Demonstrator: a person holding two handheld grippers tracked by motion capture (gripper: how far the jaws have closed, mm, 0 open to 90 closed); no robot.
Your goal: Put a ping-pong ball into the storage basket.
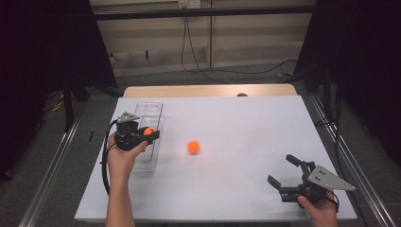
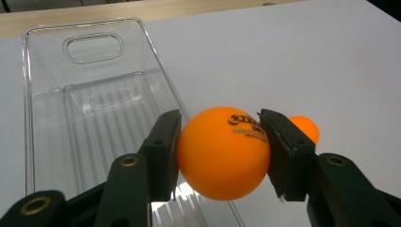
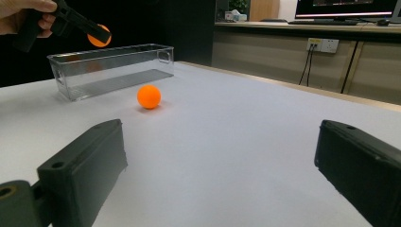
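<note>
Left gripper (image 1: 150,134) raised in left hand (image 1: 122,153), jaws clamped; right gripper (image 1: 285,170) low near table edge in right hand (image 1: 320,205), jaws spread wide

The table (image 1: 236,189) has a white top, with a strip of light wood showing along its far edge. A clear plastic bin (image 1: 149,109) lies on it at the left side. One orange ball (image 1: 193,146) rests on the white surface just beside the bin, near the middle
</note>
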